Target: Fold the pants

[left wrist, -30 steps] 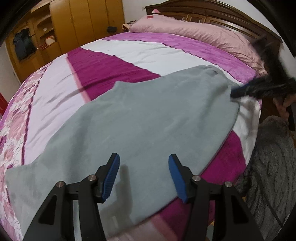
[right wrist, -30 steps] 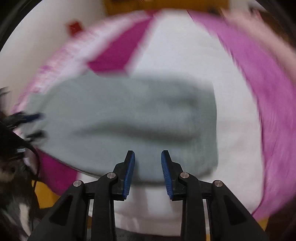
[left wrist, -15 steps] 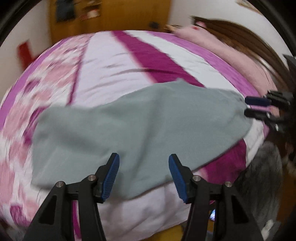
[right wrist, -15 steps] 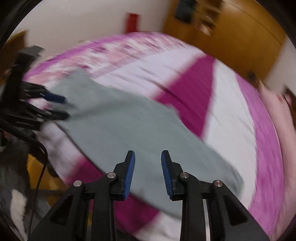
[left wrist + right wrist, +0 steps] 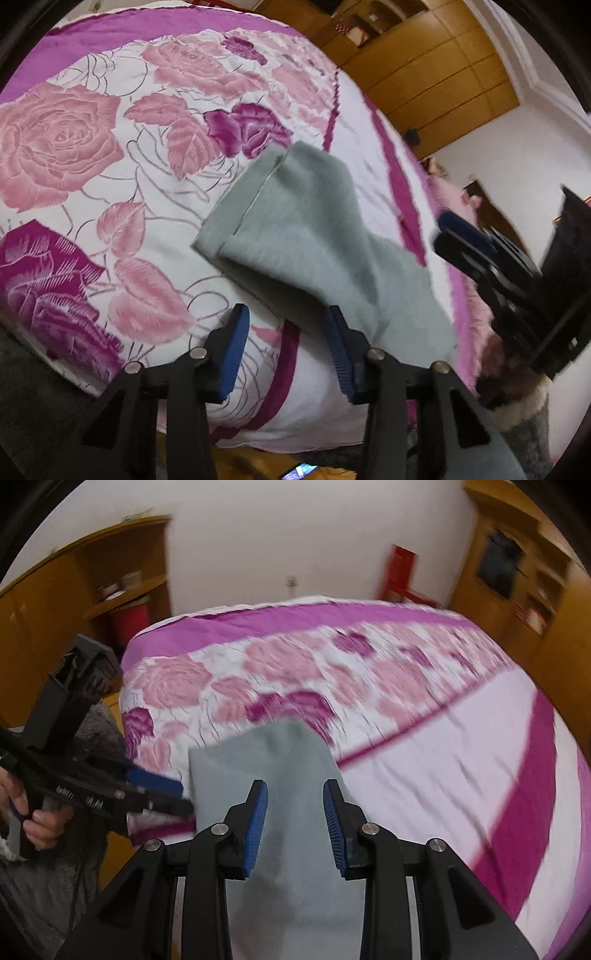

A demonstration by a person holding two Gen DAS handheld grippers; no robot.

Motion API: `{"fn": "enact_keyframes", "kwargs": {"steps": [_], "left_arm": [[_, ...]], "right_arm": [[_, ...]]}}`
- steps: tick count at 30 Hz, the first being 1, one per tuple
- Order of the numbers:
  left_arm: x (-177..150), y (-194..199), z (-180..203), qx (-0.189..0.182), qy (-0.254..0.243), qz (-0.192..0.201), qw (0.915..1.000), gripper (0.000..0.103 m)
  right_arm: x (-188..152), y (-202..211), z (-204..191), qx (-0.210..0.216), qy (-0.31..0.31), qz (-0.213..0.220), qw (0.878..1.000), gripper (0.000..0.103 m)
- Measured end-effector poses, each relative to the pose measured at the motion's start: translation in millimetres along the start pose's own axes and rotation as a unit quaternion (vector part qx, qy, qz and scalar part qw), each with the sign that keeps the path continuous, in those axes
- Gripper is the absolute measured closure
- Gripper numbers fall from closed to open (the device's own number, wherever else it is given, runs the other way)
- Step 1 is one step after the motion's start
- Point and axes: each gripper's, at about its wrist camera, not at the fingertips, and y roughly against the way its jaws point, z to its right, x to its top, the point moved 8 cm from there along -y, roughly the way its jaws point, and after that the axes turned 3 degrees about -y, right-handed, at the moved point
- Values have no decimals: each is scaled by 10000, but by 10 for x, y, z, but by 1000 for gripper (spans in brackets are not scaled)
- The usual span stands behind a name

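Note:
Grey pants (image 5: pixel 314 236) lie flat on the bed, their hemmed leg ends (image 5: pixel 236 206) pointing toward the rose-patterned part of the cover. My left gripper (image 5: pixel 284 354) is open and empty, hovering over the bed's near edge just beside the pants' lower edge. My right gripper (image 5: pixel 293 827) is open and empty above the pants (image 5: pixel 280 775). The right gripper also shows at the right of the left wrist view (image 5: pixel 465 240), and the left gripper at the left of the right wrist view (image 5: pixel 159 790).
The bed cover (image 5: pixel 74 147) is white with pink and magenta roses and magenta stripes (image 5: pixel 517 812). Wooden wardrobes (image 5: pixel 424 66) and shelves (image 5: pixel 110 590) line the walls. A pink pillow (image 5: pixel 447 184) lies far off. The bed's near edge drops to the floor (image 5: pixel 258 461).
Both grippers have swung along the pants from the waist end toward the leg ends. The right gripper's fingers have opened wider. The pants lie as before.

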Motion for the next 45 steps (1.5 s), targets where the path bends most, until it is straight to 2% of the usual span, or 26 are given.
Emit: {"fn": "enact_keyframes", "kwargs": {"steps": [3,8,10,20,22,23,24,25,26,28,31,33,35,38,42,45], "left_arm": [[35,17,-35,-378,275,59,9989,71],[101,-49,-74,-501,502,0,9975,71],[143,-56,-86,-655,595,43,9961,71],[249,14,-188,-674,743,291,9945,71],[282,31,-192,-599,679,377,9952,71],[289,36,-198,-551,628,419,9956,80],[287,56,-217,-438,582,461,9963,96],[302,43,-227,-335,543,487,9968,100],[308,47,-239,-291,533,530,9968,100],[327,74,-228,-229,441,665,9965,101],[327,276,-156,-78,132,1070,9941,101],[300,392,-137,-50,31,1240,9923,101],[261,403,-163,11,30,1186,9929,101],[188,334,-241,134,184,1006,9947,101],[146,201,-325,326,271,809,9958,101],[137,130,-378,372,342,734,9960,101]], "right_arm": [[132,-172,50,69,42,-49,10000,74],[191,-445,168,286,-149,-136,9994,74],[178,-558,215,302,-194,-200,9992,74],[220,-915,307,554,18,-438,9975,74],[230,-963,267,601,113,-492,9969,74],[228,-995,248,613,134,-549,9965,74],[223,-1022,232,619,142,-599,9962,82],[226,-1033,229,511,170,-580,9969,91],[235,-1035,235,382,209,-539,9976,102],[271,-1014,219,285,296,-375,9985,102],[365,-925,225,209,281,-34,9994,102],[420,-889,209,281,242,115,9992,102],[427,-961,183,312,265,13,9992,102],[373,-1124,129,122,428,-110,9989,103],[280,-1308,142,75,291,-372,9989,103],[276,-1287,162,35,180,-318,9993,103]]}}
